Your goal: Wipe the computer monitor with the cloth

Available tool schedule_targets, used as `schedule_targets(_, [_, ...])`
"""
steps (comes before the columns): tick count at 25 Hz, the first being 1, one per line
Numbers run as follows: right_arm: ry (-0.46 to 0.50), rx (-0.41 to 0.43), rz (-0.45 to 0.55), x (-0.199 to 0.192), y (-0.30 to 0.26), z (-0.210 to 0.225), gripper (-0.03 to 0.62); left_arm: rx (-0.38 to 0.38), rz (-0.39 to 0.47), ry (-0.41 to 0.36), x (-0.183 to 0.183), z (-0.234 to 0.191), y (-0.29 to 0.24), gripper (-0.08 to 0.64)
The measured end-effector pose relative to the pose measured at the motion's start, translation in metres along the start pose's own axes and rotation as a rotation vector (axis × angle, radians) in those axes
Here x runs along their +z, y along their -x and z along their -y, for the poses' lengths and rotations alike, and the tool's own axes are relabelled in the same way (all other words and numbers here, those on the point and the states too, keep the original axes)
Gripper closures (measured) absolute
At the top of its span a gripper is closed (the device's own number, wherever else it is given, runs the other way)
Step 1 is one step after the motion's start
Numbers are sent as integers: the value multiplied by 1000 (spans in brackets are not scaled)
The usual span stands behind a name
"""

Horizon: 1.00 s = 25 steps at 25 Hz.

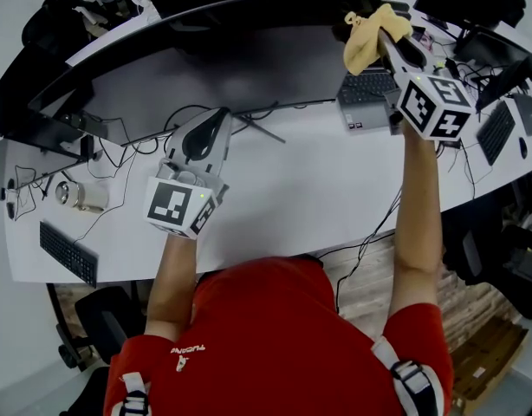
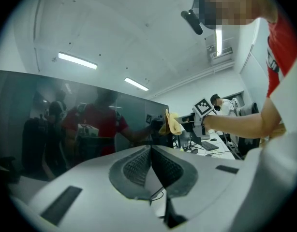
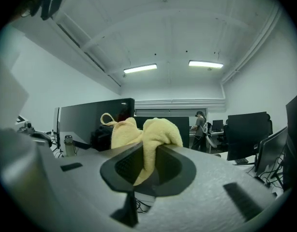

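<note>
Left gripper (image 1: 217,118): jaws pressed together, nothing held, in front of the curved monitor's (image 1: 249,68) middle. Right gripper (image 1: 386,35): clamped on the yellow cloth (image 1: 363,46) at the monitor's right end. The screen's long axis runs leftward from the cloth, so the right gripper is the nearer.

Soft, fluffy yellow cloth (image 3: 155,129), pinched in the right claw (image 3: 147,153) of matt grey plastic with dark, ribbed pads (image 3: 122,167). Same matt plastic and rough ribbing on the left claw (image 2: 151,151). Glossy, mirror-dark screen on the monitor (image 2: 66,124); smooth, matt white desk (image 1: 301,189).
</note>
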State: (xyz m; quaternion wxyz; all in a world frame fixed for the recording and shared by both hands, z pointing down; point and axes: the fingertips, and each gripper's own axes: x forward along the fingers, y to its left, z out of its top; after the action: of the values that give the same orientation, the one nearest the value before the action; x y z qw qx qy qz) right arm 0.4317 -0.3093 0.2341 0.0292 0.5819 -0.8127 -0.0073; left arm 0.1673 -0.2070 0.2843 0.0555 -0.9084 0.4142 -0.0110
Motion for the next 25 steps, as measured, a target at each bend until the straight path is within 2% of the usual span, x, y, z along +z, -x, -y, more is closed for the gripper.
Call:
schedule_targets(18, [-47, 22, -98, -113, -10, -5, 534, 19, -26, 10, -37, 7, 2, 549])
schedule_targets(25, [-42, 33, -144, -162, -14, -5, 534, 47, -43, 42, -50, 0, 3, 549])
